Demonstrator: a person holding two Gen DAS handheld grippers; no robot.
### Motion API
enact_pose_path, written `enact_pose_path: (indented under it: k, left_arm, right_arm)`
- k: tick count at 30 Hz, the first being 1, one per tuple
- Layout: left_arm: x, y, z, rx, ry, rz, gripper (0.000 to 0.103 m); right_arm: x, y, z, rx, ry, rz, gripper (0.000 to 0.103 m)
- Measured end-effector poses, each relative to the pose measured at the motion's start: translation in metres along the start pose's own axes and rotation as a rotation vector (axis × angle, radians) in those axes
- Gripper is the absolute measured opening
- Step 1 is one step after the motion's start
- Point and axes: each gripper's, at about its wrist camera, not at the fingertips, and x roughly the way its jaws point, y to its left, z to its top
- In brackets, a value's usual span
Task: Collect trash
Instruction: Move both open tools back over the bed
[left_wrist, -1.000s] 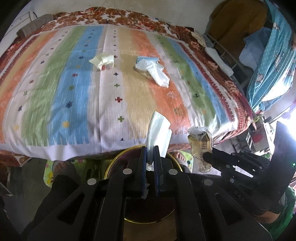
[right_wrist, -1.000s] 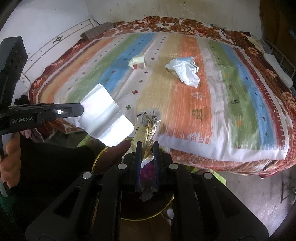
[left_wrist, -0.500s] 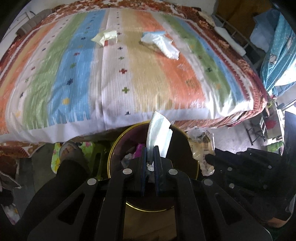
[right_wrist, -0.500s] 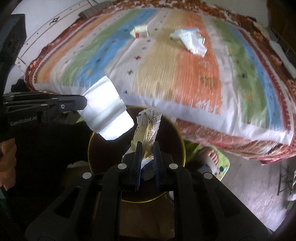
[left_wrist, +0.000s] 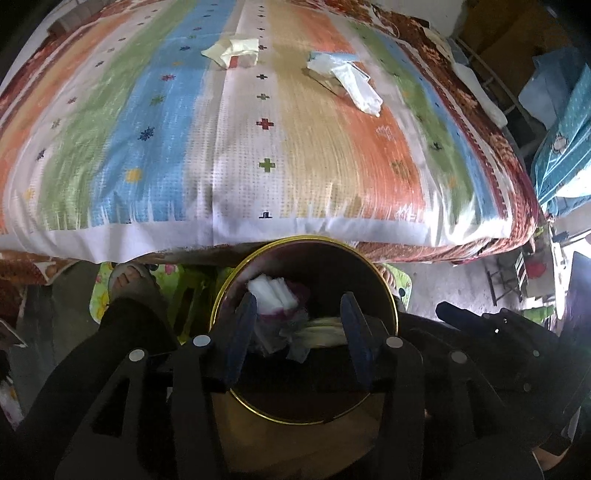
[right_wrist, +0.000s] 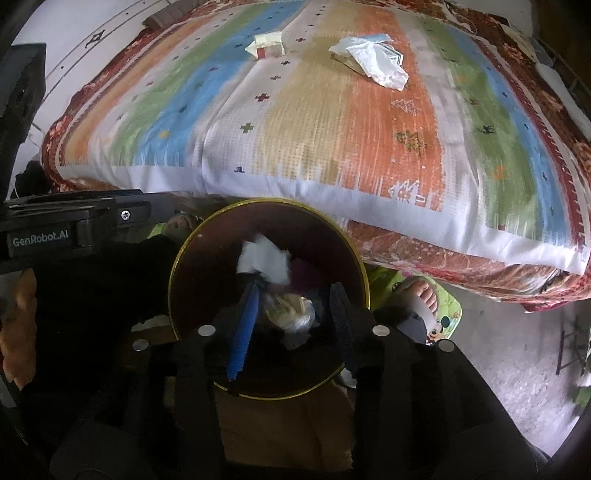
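Looking down from the left wrist, the left gripper (left_wrist: 298, 314) hangs over a round bin (left_wrist: 384, 295) with a gold rim; its jaws have just been opening and now stand apart, nothing pressed between the pads. Below the gap, inside the bin, lie a white folded wrapper (left_wrist: 271, 291) close to the left finger and a blurred pale streak of packet (left_wrist: 325, 328) close to the right finger. Beyond the jaws, past the bin's far rim, a striped bedspread (left_wrist: 258, 158) carries a cream crumpled paper (left_wrist: 232, 50) ahead to the left and a white plastic wrapper (left_wrist: 354, 79) ahead to the right. From the right wrist, the right gripper (right_wrist: 293, 306) also points into the bin (right_wrist: 360, 266), its jaws just opened and apart, gripping nothing. A crinkled yellowish packet (right_wrist: 291, 314) sits below the gap and the white wrapper (right_wrist: 264, 258) just ahead of the left finger. Farther ahead on the bedspread (right_wrist: 332, 147) rest the cream paper (right_wrist: 267, 44) and plastic wrapper (right_wrist: 373, 59). The left gripper's body (right_wrist: 74, 229) shows off to the left.
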Motion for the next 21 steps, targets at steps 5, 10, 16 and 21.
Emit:
enact_pose_path:
  k: [5, 10, 16, 21]
  left_arm:
    - [-0.006, 0.005, 0.007, -0.030, -0.019, -0.017, 0.049]
    - [-0.017, 0.015, 0.016, -0.076, -0.057, -0.023, 0.058]
    - [-0.028, 0.024, 0.028, -0.124, -0.103, -0.021, 0.069]
    - [-0.038, 0.022, 0.045, -0.114, -0.150, -0.001, 0.077]
  right_arm:
    - [-0.005, -0.002, 0.005, 0.007, -0.024, 0.005, 0.046]
    - [-0.009, -0.003, 0.010, 0.010, -0.045, 0.005, 0.050]
    - [-0.018, -0.010, 0.023, 0.021, -0.085, 0.014, 0.057]
    - [-0.030, -0.014, 0.036, -0.001, -0.136, -0.018, 0.064]
